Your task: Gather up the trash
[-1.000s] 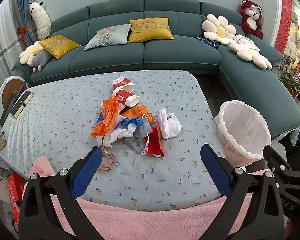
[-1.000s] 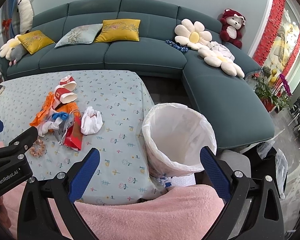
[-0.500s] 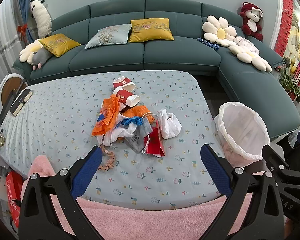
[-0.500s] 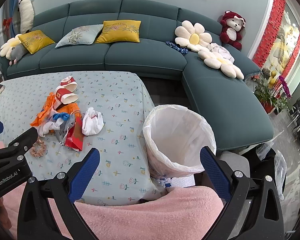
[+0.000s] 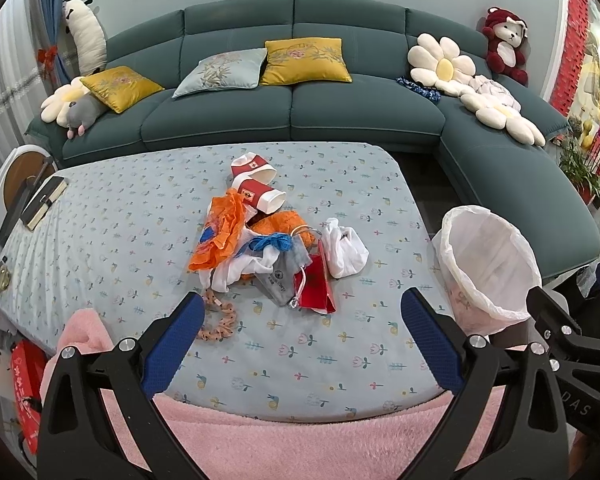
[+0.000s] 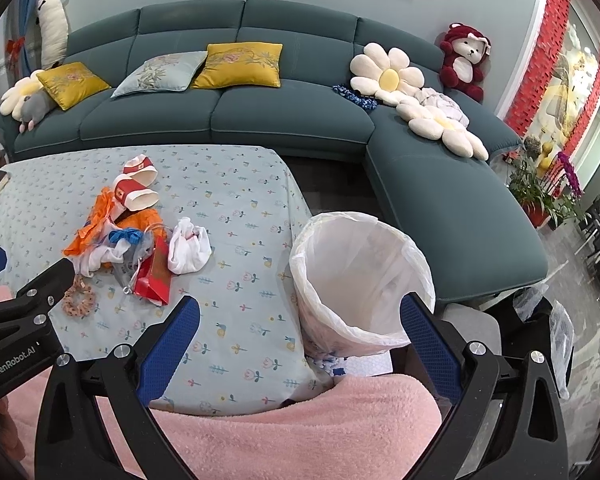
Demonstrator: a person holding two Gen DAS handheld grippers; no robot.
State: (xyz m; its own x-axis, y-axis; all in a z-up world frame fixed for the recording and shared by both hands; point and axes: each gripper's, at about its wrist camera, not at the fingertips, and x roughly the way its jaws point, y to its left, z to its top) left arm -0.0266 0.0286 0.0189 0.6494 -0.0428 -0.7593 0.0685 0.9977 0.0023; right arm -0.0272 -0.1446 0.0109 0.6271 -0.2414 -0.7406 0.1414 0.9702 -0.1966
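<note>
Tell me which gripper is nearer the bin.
Right. The right gripper points at the bin, its right finger overlapping the bag's rim in view. The left gripper faces the trash pile, with the bin off to its right.

Black gripper (image 5: 300,320) frames, blue textured pads (image 5: 176,344).

Both my grippers are spread wide with nothing between the blue pads. Left gripper (image 5: 300,344) and right gripper (image 6: 298,346) sit side by side, pointing forward, each one peeking into the other's camera edge.
</note>
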